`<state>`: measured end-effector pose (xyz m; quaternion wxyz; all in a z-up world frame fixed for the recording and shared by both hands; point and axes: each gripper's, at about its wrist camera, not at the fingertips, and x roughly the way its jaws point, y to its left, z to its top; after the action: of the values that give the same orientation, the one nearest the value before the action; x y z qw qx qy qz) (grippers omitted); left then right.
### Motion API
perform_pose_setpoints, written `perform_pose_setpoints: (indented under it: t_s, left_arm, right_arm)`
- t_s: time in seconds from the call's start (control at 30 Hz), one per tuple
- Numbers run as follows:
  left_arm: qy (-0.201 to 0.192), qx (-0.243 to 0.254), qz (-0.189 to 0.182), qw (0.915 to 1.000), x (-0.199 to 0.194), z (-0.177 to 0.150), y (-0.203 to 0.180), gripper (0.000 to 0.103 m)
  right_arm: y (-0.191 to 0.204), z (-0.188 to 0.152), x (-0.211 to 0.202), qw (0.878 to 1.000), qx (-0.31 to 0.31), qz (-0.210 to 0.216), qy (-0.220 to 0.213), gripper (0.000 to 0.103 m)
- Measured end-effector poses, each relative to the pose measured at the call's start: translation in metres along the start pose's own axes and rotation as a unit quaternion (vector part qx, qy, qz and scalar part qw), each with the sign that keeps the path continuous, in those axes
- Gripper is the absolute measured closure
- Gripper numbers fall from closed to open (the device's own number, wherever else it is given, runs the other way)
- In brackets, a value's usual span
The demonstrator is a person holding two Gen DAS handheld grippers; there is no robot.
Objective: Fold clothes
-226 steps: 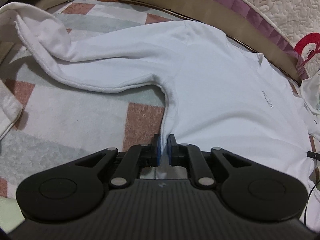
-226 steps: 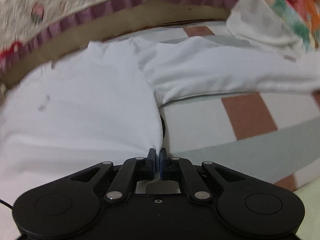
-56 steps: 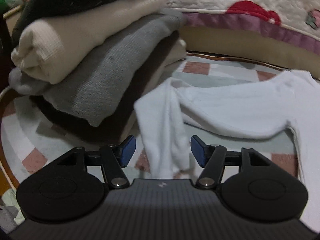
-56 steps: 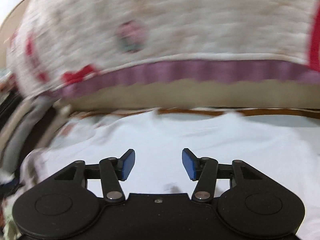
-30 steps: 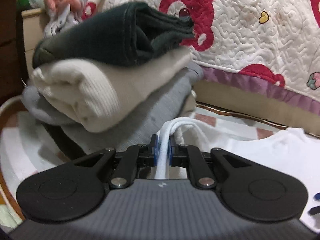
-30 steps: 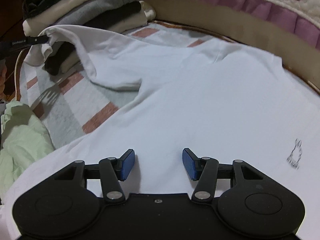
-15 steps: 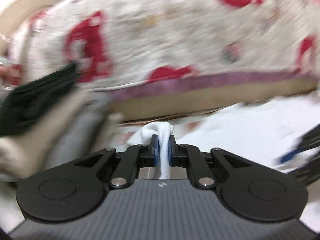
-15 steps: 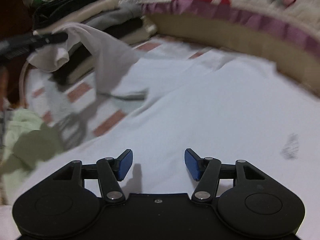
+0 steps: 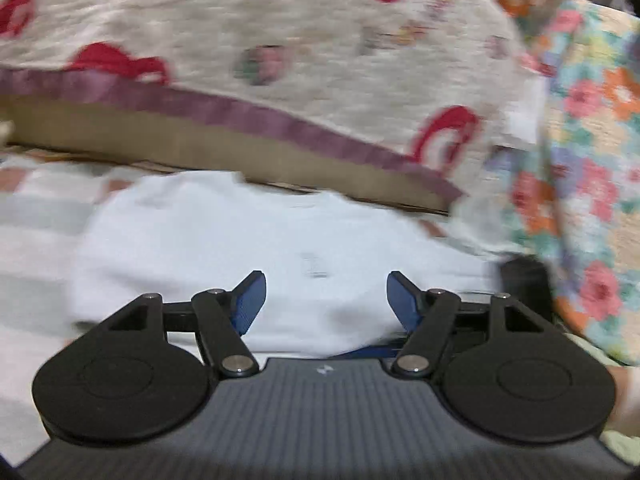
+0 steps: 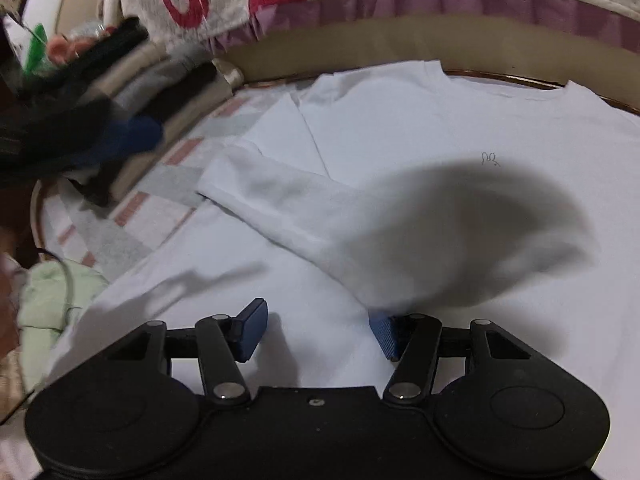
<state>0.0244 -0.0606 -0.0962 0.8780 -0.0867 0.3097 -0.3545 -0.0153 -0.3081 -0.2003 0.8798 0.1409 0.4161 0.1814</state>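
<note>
A white long-sleeved shirt [image 10: 400,128] lies flat on the checked bed cover, collar toward the quilt. Its left sleeve [image 10: 304,216] lies folded across the body, cuff end blurred near my right gripper. My right gripper [image 10: 318,330] is open and empty, low over the shirt's lower body. In the left wrist view the shirt [image 9: 248,240] lies below my left gripper [image 9: 322,300], which is open and empty; this view is motion-blurred. The left gripper also shows blurred at the left of the right wrist view [image 10: 92,136].
A stack of folded clothes [image 10: 160,80] stands at the back left. A quilt with red prints [image 9: 280,40] hangs along the far edge. A floral fabric [image 9: 592,160] is at the right. A pale green garment [image 10: 52,296] lies at the near left.
My left gripper carried the sleeve cuff across over the shirt body, then opened and let it go. The sleeve now lies folded across the body. The right gripper stayed open.
</note>
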Motion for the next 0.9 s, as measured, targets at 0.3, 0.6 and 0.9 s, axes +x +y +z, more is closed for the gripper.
perform_pose_setpoints:
  t_s: [0.3, 0.6, 0.9]
  left_arm:
    - [0.055, -0.07, 0.111, 0.9898, 0.016, -0.007, 0.07, 0.04]
    - [0.072, -0.094, 0.078, 0.9898, 0.029, -0.022, 0.067, 0.04]
    - [0.082, -0.129, 0.065, 0.9861, 0.033, -0.03, 0.074, 0.04]
  right_arm:
    - [-0.038, -0.011, -0.032, 0.987, 0.155, 0.012, -0.039, 0.04]
    - [-0.053, -0.033, -0.023, 0.964, 0.263, 0.008, -0.041, 0.042]
    - [-0.072, -0.052, -0.035, 0.901, 0.386, -0.06, -0.189, 0.089]
